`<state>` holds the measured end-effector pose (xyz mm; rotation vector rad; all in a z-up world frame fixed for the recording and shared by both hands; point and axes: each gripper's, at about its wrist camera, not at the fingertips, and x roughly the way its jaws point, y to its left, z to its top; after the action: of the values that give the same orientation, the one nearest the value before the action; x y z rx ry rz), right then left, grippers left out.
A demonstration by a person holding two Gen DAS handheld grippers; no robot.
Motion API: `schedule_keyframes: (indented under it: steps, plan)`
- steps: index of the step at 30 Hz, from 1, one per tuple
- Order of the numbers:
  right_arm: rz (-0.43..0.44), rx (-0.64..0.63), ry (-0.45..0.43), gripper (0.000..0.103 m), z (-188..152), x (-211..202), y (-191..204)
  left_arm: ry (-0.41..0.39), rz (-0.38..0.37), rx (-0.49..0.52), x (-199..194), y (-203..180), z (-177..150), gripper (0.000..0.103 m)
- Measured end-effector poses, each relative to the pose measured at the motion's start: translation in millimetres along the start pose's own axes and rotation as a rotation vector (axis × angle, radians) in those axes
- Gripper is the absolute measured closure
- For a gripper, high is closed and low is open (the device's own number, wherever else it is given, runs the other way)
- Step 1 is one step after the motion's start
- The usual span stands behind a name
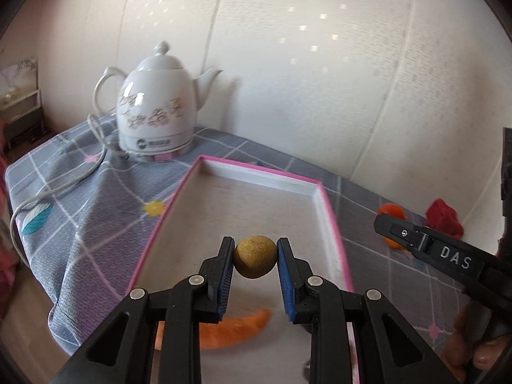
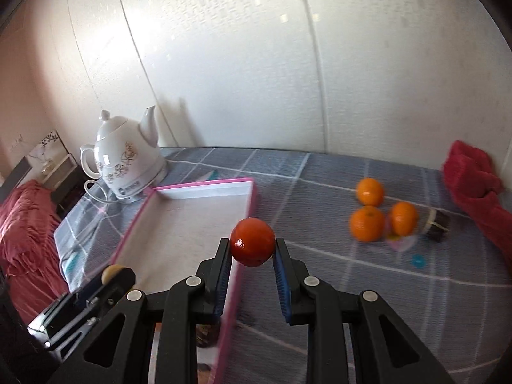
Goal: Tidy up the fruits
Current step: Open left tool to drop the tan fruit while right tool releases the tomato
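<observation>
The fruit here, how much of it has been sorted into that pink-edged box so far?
Done: an orange piece already lies in the pink-edged box. In hand: the left hand-held gripper grips a small tan round fruit, the right hand-held gripper a red one. Left: three mandarins on the checked cloth.

Three oranges [image 2: 367, 223], one red fruit [image 2: 252, 242], one tan fruit [image 1: 255, 257], one kettle [image 2: 123, 164].

Pink-rimmed tray [image 1: 332, 220], grey plaid cloth [image 2: 320, 166] — white floral kettle [image 1: 153, 105].
</observation>
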<state>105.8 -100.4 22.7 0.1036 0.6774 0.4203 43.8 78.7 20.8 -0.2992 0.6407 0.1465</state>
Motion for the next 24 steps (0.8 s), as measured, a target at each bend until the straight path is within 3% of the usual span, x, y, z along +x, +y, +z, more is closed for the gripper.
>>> schedule_keyframes:
  steps: [7, 24]
  plan:
    - [0.039, -0.057, 0.037, 0.077, -6, 26, 24, 0.058, 0.023, -0.044, 20, 17, 3, 0.076]
    - [0.082, -0.089, 0.063, 0.077, -15, 26, 33, 0.048, 0.045, -0.078, 26, 22, 3, 0.076]
